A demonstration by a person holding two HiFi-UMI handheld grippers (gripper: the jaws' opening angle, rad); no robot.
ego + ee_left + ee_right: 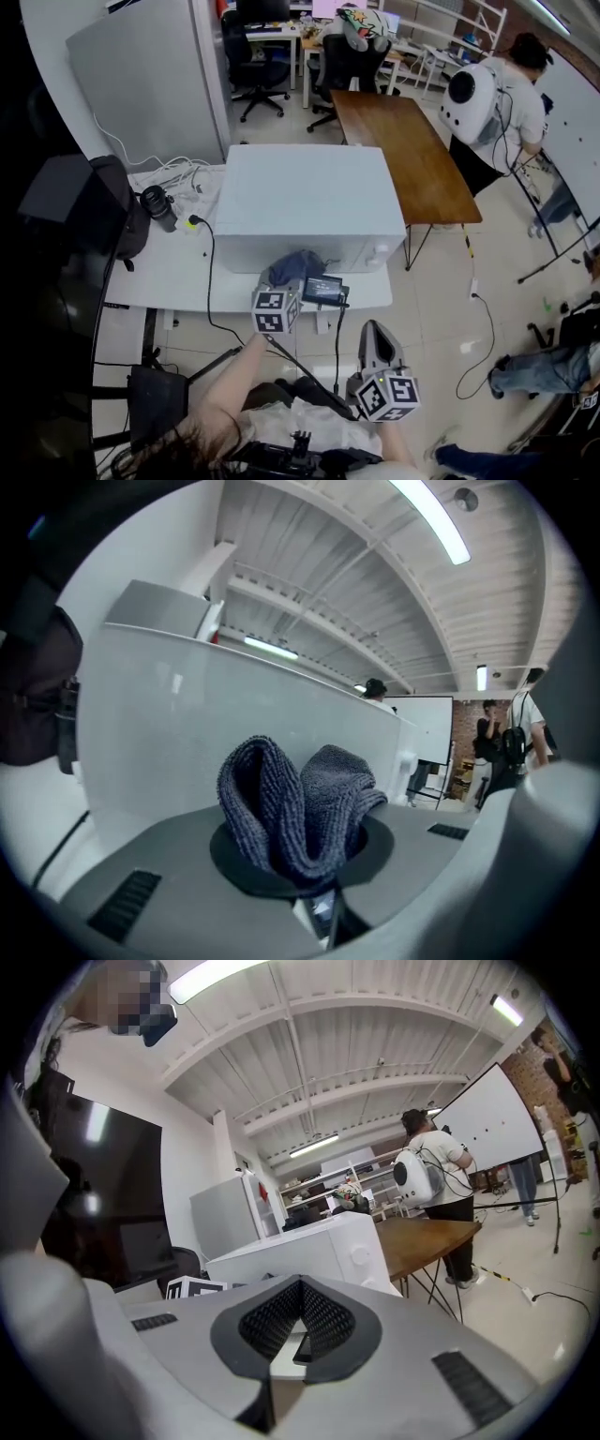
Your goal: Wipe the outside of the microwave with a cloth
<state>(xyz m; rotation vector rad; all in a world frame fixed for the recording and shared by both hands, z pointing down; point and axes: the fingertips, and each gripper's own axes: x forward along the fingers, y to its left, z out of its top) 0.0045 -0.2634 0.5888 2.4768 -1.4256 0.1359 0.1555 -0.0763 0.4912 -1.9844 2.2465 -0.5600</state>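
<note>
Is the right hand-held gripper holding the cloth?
No, the right hand-held gripper is empty; the cloth sits in the left hand-held gripper.

Microwave point(309, 202) on table point(159, 277), cloth point(292, 265) before its front, bottle point(159, 208) to its left.

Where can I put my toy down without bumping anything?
The microwave top is bare, and so is the brown table. On the white table, the front strip left of the cloth is free. Crowded: cables and a black cup left of the microwave.
</note>
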